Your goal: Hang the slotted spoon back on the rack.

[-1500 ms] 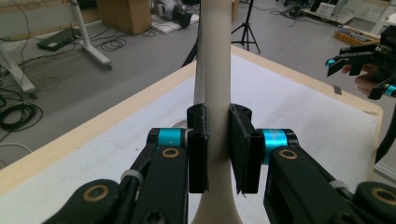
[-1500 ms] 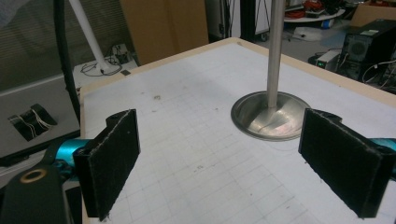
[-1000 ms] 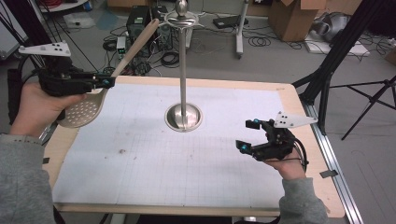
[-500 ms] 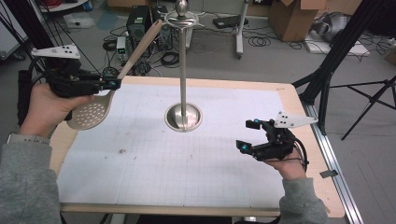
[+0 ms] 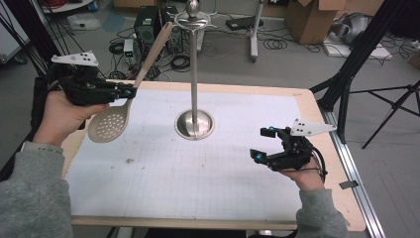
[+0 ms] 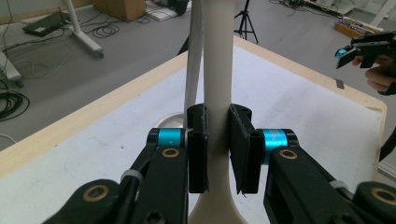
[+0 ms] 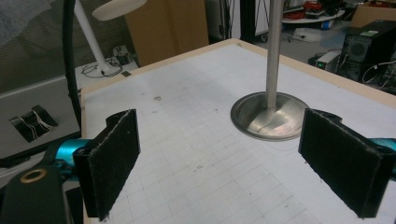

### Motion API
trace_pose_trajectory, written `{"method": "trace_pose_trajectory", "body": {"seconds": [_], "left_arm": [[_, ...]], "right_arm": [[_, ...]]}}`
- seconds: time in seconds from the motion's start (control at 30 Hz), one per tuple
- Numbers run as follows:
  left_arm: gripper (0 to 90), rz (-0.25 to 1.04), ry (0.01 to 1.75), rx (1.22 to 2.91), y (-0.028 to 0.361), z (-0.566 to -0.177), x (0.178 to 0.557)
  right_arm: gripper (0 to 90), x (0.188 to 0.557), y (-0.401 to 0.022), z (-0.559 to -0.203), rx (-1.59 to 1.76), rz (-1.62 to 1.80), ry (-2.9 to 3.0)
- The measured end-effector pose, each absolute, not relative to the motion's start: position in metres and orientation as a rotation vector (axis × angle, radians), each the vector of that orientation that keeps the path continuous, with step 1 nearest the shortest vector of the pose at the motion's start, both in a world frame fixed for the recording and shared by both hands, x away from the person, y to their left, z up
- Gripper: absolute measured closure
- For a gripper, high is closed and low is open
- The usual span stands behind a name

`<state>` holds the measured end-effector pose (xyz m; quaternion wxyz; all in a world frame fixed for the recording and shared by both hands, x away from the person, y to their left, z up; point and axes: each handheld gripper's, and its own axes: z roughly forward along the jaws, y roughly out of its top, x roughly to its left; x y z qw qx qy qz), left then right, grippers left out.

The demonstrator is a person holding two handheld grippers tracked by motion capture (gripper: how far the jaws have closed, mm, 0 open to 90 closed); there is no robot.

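**Slotted spoon clamped at the worktop's left edge, right claw wide apart**

From the high view we see our left claw [image 5: 130, 92] gripping a beige slotted spoon [image 5: 110, 124] by the neck of its handle. The spoon sits tilted over the far left part of the worktop [image 5: 208, 198]: its perforated bowl hangs low above the left edge, and the handle rises up and away toward the top of a metal stand [image 5: 194, 74]. The stand's round base rests on the white mat near the middle of the far edge. The handle's tip comes close to the stand's top, but we cannot tell from this view whether they touch.

The left gripper view adds what the high view cannot: the two black pads press flat on either side of the spoon [image 6: 217, 93], just above where the handle widens toward the bowl. Behind the handle the stand's pole [image 6: 194, 60] rises just beside it, and the right claw [image 6: 348, 50] appears far off over the opposite corner.

Our right claw [image 5: 262, 144] rests near the right edge, well apart from the stand. The right gripper view shows its pads [image 7: 112, 154] standing wide with nothing between them; the stand's base [image 7: 268, 116] lies beyond them, and the spoon's bowl [image 7: 119, 7] shows pale at the top.
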<state>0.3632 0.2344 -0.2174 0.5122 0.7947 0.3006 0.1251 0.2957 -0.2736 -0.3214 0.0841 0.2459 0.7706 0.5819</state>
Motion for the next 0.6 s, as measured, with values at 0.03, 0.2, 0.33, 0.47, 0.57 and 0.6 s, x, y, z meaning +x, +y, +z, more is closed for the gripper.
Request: {"method": "trace_pose_trajectory", "body": {"seconds": [0.03,0.2,0.33,0.47,0.57,0.6], "left_arm": [[77.8,0.303,0.724,1.915,0.233,-0.218,0.364],[77.8,0.303,0.731,1.933,0.226,-0.221,0.368],[77.8,0.316,0.736,1.949,0.22,-0.224,0.37],[77.9,0.315,0.741,1.952,0.214,-0.226,0.373],[77.9,0.315,0.744,1.959,0.211,-0.227,0.375],[77.9,0.315,0.746,1.959,0.21,-0.227,0.375]], "right_arm": [[11.4,0.296,-0.274,-0.321,0.734,1.737,2.3],[11.5,0.295,-0.274,-0.321,0.736,1.741,2.297],[11.4,0.296,-0.274,-0.321,0.736,1.741,2.294],[11.4,0.295,-0.273,-0.321,0.738,1.738,2.304],[11.4,0.295,-0.273,-0.321,0.732,1.741,2.3],[11.4,0.295,-0.273,-0.321,0.733,1.74,2.3]]}}
